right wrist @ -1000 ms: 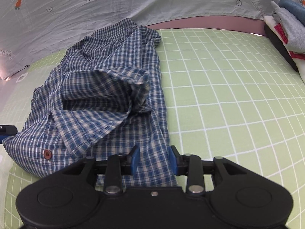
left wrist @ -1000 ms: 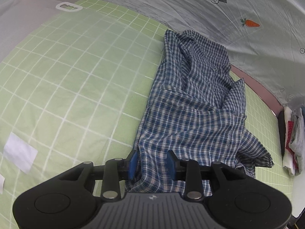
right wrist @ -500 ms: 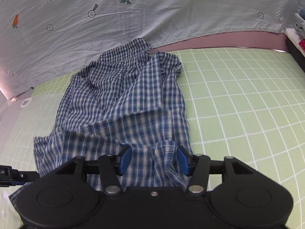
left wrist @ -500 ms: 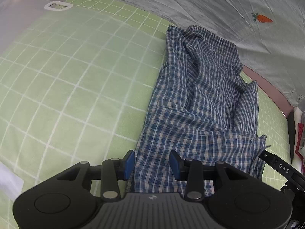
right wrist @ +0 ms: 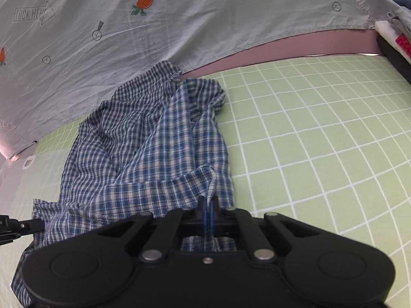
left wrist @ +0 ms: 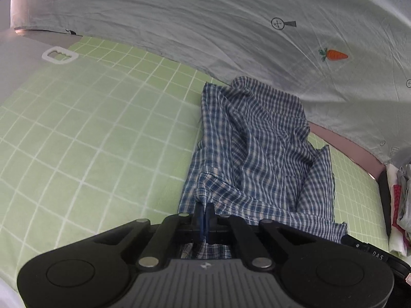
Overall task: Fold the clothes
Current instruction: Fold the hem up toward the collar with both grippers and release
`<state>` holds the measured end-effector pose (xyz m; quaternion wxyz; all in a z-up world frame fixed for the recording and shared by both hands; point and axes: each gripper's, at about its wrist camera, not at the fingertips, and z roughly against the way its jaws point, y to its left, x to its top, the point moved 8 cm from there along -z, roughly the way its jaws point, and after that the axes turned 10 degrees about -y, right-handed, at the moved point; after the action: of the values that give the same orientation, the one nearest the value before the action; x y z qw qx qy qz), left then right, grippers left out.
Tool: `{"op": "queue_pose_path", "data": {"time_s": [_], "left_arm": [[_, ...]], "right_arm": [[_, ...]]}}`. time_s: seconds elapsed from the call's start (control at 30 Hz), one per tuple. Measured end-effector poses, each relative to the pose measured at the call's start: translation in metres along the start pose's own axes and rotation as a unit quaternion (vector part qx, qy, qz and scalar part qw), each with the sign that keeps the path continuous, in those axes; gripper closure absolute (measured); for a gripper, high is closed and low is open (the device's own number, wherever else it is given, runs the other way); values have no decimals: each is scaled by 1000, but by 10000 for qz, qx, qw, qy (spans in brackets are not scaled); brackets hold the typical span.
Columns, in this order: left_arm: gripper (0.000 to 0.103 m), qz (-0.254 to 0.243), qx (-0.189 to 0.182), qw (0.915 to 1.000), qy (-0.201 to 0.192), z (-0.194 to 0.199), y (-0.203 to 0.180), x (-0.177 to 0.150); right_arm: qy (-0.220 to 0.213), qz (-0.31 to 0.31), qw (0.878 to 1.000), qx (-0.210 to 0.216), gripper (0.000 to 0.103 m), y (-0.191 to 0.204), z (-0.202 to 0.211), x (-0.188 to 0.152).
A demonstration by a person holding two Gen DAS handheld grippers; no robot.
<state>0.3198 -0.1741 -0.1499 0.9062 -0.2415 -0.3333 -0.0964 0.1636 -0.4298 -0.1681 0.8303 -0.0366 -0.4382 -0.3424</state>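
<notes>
Both jaws, apart a second ago, have clamped onto the near hem of the shirt [left wrist: 259,154]: the left hand-held gripper [left wrist: 204,214] at its left corner, the right hand-held gripper [right wrist: 207,211] at its right, bunching the cloth.

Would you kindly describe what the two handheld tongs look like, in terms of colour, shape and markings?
Both match. The left tongs have blue pads on black linkage arms with silver pivot pins, and a broad black body with two round discs around a ribbed grey centre bearing a small white logo. The right tongs look the same, with a plain black centre and one small screw.
</notes>
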Motion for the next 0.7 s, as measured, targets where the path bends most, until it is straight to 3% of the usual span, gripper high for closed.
{"op": "queue_pose_path", "data": {"time_s": [0.1, 0.2, 0.3, 0.33, 0.4, 0.43, 0.47, 0.6, 0.7], "left_arm": [[102, -169, 224, 9996, 29, -15, 4, -3], [99, -316, 426, 9981, 320, -31, 12, -17], [88, -213, 507, 9981, 281, -24, 18, -18], [75, -162, 573, 9979, 241, -20, 21, -16], [57, 19, 706, 9974, 124, -9, 28, -12], [50, 161, 731, 9972, 72, -3, 32, -11], [48, 297, 741, 9968, 36, 3, 35, -10], [43, 594, 646, 9961, 105, 31, 40, -19], [37, 846, 611, 9944, 170, 54, 44, -36]], "right_arm": [[-49, 79, 9999, -95, 101, -6, -8, 7], [11, 333, 9992, -205, 101, -6, -20, 3], [136, 641, 9974, -310, 99, -6, -24, -4], [122, 666, 9971, -352, 98, -7, -22, -4], [-9, 585, 9965, -594, 79, -13, -13, -2], [-87, 491, 9959, -755, 62, -18, -8, -1], [-138, 328, 9957, -858, 55, -23, -2, 0], [-176, -415, 9953, -861, 55, -36, 25, -5], [-200, -610, 9944, -843, 54, -36, 48, -16]]}}
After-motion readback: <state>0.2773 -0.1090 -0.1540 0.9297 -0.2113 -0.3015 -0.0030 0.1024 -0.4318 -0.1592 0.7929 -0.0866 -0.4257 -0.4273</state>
